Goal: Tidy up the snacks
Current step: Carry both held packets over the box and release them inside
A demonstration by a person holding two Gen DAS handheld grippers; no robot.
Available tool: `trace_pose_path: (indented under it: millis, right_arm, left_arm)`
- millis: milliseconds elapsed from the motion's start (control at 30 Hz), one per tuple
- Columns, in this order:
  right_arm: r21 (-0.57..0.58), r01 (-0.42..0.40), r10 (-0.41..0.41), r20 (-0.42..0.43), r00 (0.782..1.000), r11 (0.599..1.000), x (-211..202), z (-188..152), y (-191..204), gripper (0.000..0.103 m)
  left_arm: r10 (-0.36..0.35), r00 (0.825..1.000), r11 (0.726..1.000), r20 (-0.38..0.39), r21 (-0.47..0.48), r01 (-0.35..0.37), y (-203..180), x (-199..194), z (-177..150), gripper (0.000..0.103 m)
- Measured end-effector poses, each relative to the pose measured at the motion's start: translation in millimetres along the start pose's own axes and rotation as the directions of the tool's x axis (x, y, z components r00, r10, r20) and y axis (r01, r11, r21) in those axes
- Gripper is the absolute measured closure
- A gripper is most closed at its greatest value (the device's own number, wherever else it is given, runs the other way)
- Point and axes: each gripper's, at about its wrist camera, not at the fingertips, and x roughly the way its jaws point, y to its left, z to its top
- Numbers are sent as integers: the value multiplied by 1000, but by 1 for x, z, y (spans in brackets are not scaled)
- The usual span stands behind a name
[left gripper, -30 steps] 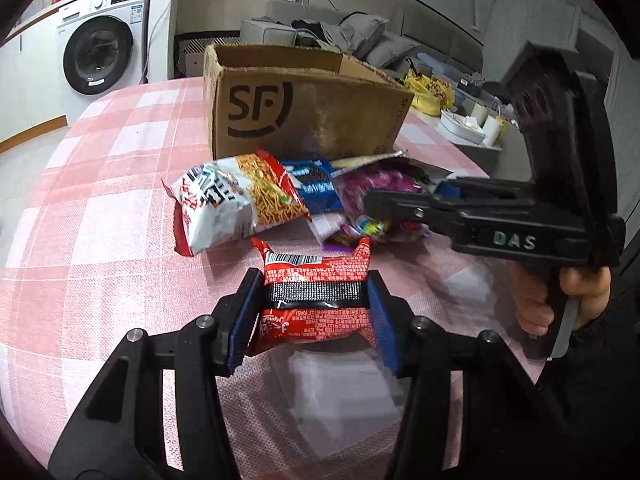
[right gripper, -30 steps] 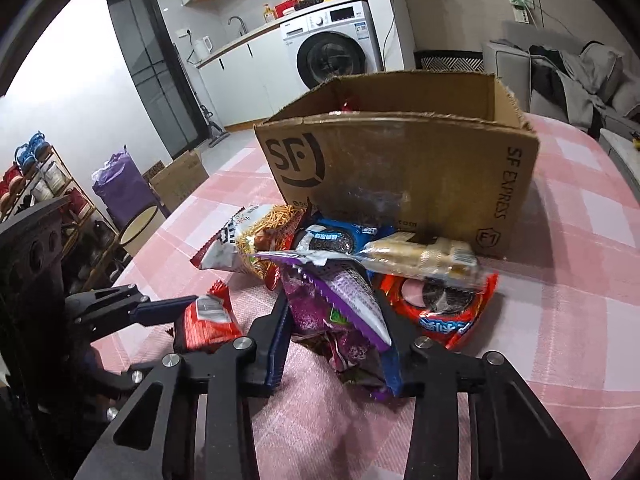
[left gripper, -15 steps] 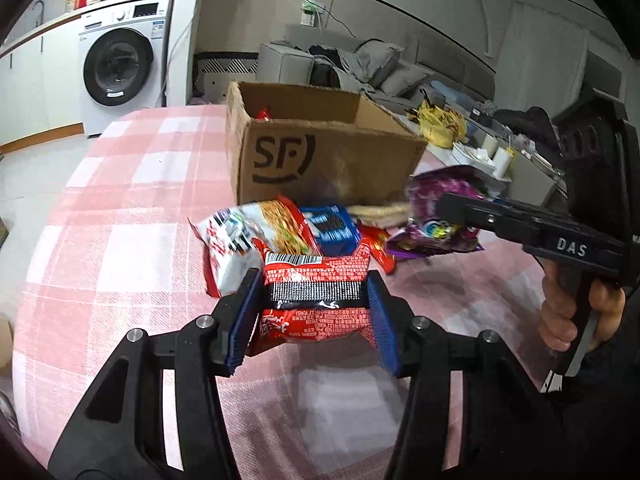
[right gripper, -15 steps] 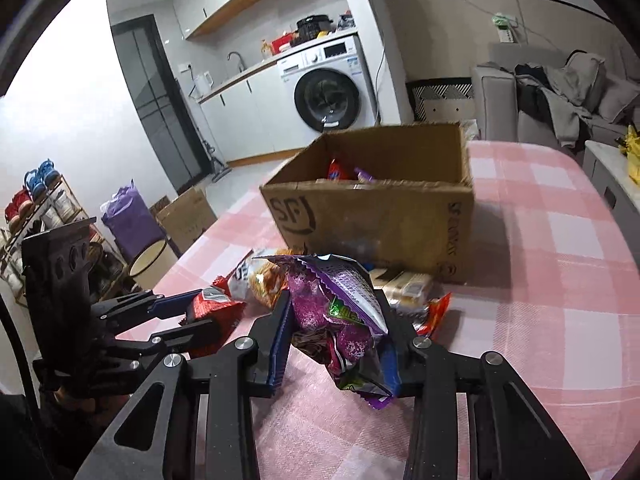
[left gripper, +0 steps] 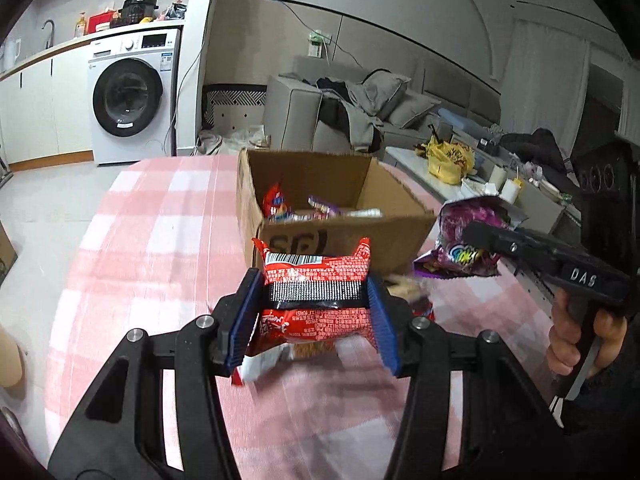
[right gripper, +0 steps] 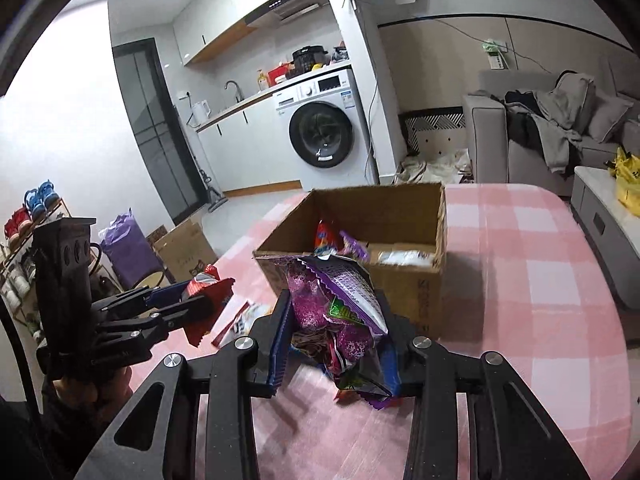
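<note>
Red snack pack [left gripper: 316,300] clamped in left tongs [left gripper: 310,322], purple bag [right gripper: 340,308] in right tongs [right gripper: 338,350], before cardboard box [left gripper: 396,236].

The tablecloth [left gripper: 160,248] is checked pink and white, and the box [right gripper: 404,280] is plain brown cardboard. One snack packet [left gripper: 316,300] is red with a black band; the other packet [right gripper: 340,304] is purple. The washing machine [right gripper: 320,128] is white with a black door.

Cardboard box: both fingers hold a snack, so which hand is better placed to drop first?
Probably the right. The right gripper, shut on the purple packet, has the cardboard box opening straight ahead. The left gripper, holding the red packet, faces the box's near corner.
</note>
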Motion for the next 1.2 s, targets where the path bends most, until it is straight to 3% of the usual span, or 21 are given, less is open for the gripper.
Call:
trace_pose_path:
  millis: [533, 933, 1200]
  right_arm:
    - [7, 2, -2, 30, 1000, 1000, 11, 38, -8, 65]
    - [55, 9, -10, 31, 999, 998, 37, 59, -27, 65]
    - [83, 2, -4, 22, 1000, 997, 58, 66, -39, 65]
  left_arm:
    - [10, 998, 1000, 59, 25, -12, -2, 20, 68, 54]
    - [46, 998, 998, 52, 35, -47, -5, 72, 107, 54]
    - [80, 997, 996, 13, 26, -80, 6, 121, 107, 54]
